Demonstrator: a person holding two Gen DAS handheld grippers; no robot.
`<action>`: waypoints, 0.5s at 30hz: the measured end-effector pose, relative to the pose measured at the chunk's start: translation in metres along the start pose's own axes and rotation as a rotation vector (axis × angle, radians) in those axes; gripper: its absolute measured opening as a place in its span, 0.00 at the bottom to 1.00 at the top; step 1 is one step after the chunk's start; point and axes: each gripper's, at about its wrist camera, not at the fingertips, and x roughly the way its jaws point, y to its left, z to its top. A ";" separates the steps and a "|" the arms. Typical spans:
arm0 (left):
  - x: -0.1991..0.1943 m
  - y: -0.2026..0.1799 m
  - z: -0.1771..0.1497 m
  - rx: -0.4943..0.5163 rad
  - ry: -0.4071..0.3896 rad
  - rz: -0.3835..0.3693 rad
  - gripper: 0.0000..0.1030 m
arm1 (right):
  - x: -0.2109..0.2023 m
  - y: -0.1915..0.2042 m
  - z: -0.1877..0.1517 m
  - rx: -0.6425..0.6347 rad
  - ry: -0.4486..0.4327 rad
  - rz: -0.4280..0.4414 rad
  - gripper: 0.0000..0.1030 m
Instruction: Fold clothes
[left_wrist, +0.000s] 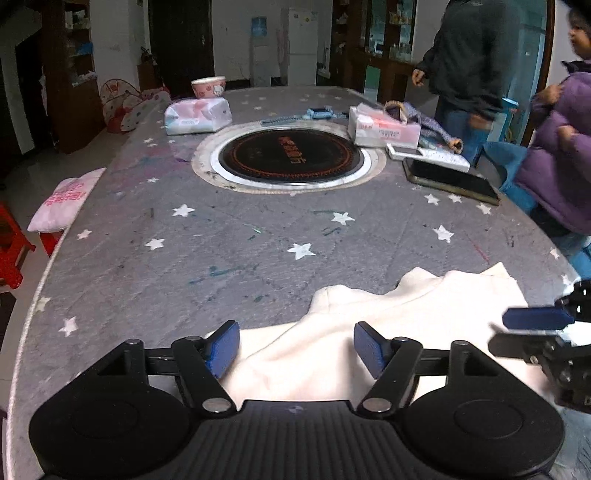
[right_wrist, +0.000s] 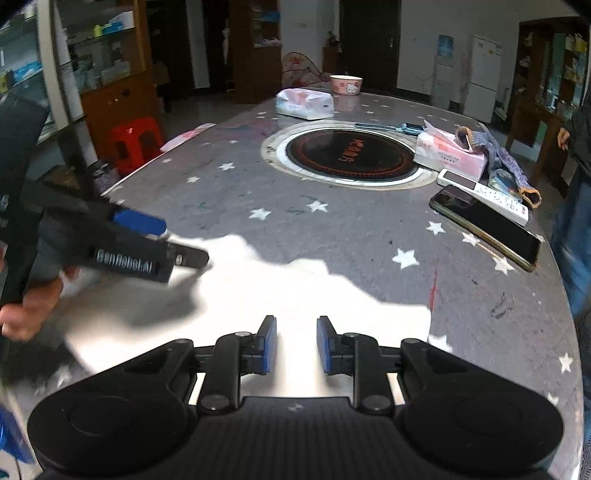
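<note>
A cream white garment (left_wrist: 388, 317) lies flat on the near end of the grey star-patterned table (left_wrist: 221, 236); it also shows in the right wrist view (right_wrist: 295, 291), overexposed. My left gripper (left_wrist: 295, 349) is open, its blue pads wide apart just above the garment's near left part. My right gripper (right_wrist: 296, 345) is open with a narrower gap, low over the garment's near edge, holding nothing. The right gripper shows at the right edge of the left wrist view (left_wrist: 535, 325); the left gripper shows at the left of the right wrist view (right_wrist: 147, 236).
A round black induction hob (left_wrist: 290, 155) sits in the table's middle. Beyond it lie a tissue pack (left_wrist: 197, 116), a pink bowl (left_wrist: 208, 85), a tissue box (left_wrist: 384, 127), a remote (left_wrist: 428, 155) and a phone (left_wrist: 454, 181). Two people (left_wrist: 561, 155) stand at the right. Red stools (right_wrist: 136, 142) stand left.
</note>
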 end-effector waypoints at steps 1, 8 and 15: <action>-0.006 0.001 -0.003 -0.001 -0.006 0.002 0.71 | -0.005 0.002 -0.004 -0.001 -0.003 0.002 0.22; -0.037 0.006 -0.032 -0.014 -0.027 0.022 0.71 | -0.013 0.003 -0.035 0.018 0.027 -0.012 0.23; -0.042 0.012 -0.049 -0.040 -0.014 0.047 0.72 | -0.022 0.007 -0.035 0.020 0.006 -0.014 0.25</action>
